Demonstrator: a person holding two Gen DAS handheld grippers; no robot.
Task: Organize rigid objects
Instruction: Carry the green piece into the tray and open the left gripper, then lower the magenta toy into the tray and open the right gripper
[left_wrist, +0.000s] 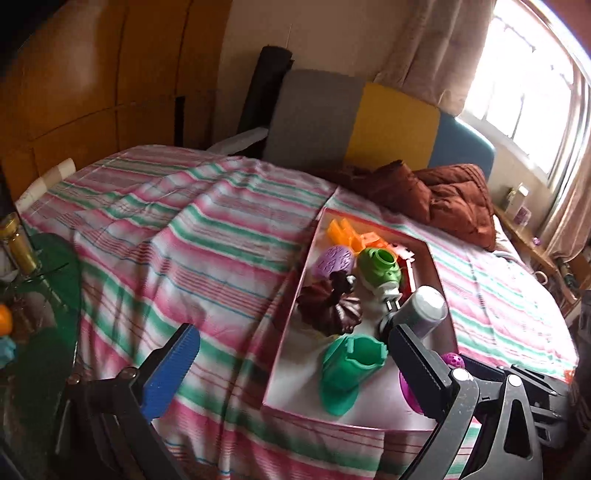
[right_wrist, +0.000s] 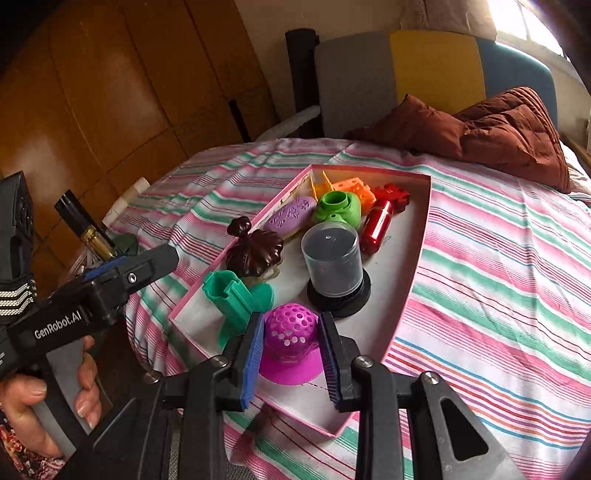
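Striped bedspread (right_wrist: 498, 266) carries the pink box (right_wrist: 417, 258). Right gripper (right_wrist: 291, 347) is clamped on the purple perforated dome (right_wrist: 291, 332), pads on its sides above the flared brim, over the box's near corner. Judged light, stiff, slightly slick plastic; the dome's sides are the sensible hold. Just ahead: green holder (right_wrist: 236, 299), lidded container (right_wrist: 334, 262). Left gripper (left_wrist: 295, 354) stands wide, empty.

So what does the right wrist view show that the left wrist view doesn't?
Only the right wrist view: the right gripper shut on the purple perforated dome, a red cylinder, and the person's hand on the left gripper's handle.
Only the left wrist view: the left gripper with jaws wide open and empty, and the window.
Both: the pink box, green cup, brown flower piece and clear-capped container.
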